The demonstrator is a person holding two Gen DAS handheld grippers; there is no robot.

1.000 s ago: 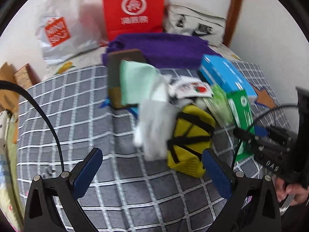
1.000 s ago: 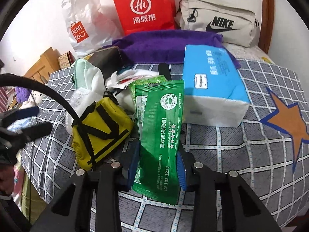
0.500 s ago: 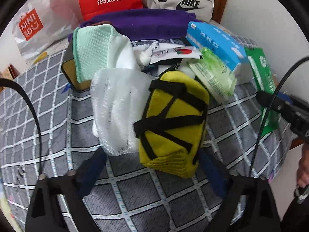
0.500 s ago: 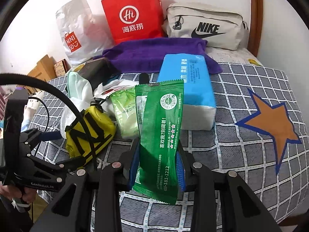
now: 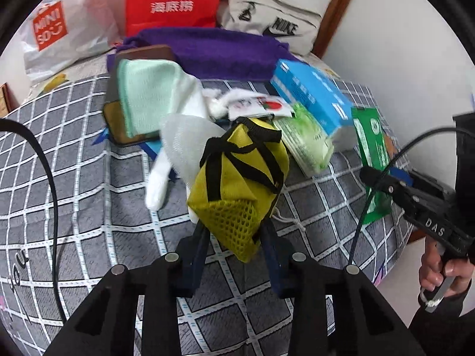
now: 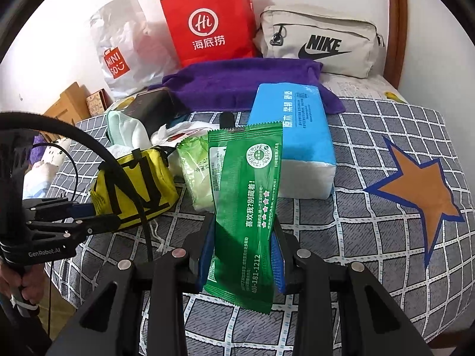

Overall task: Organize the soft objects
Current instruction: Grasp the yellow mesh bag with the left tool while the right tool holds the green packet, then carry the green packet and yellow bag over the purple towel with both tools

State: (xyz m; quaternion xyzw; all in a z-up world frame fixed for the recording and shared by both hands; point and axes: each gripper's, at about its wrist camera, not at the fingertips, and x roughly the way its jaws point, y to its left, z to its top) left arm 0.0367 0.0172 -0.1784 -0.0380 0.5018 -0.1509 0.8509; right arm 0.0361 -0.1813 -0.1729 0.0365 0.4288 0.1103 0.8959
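The yellow pouch (image 5: 237, 184) with black straps is pinched at its mesh end by the left claw (image 5: 234, 255), whose blue pads are closed against it just above the checked bed cover (image 5: 89, 207). A green packet (image 6: 246, 207) is clamped upright between the pads of the right claw (image 6: 243, 249), above the same cover. Beside the pouch, a white mesh cloth (image 5: 184, 142) and a pale green wipes pack (image 5: 308, 142) are seen lying on the bed. Just behind these, a mint cloth (image 5: 145, 95) is draped over a dark box (image 5: 118, 124), and a blue tissue pack (image 6: 297, 136) is set next to the wipes. Farther back, a purple towel (image 6: 243, 86) is spread, and against the wall a white bag (image 6: 124, 50), a red bag (image 6: 210, 20) and a beige pouch (image 6: 320, 41) are lined up.
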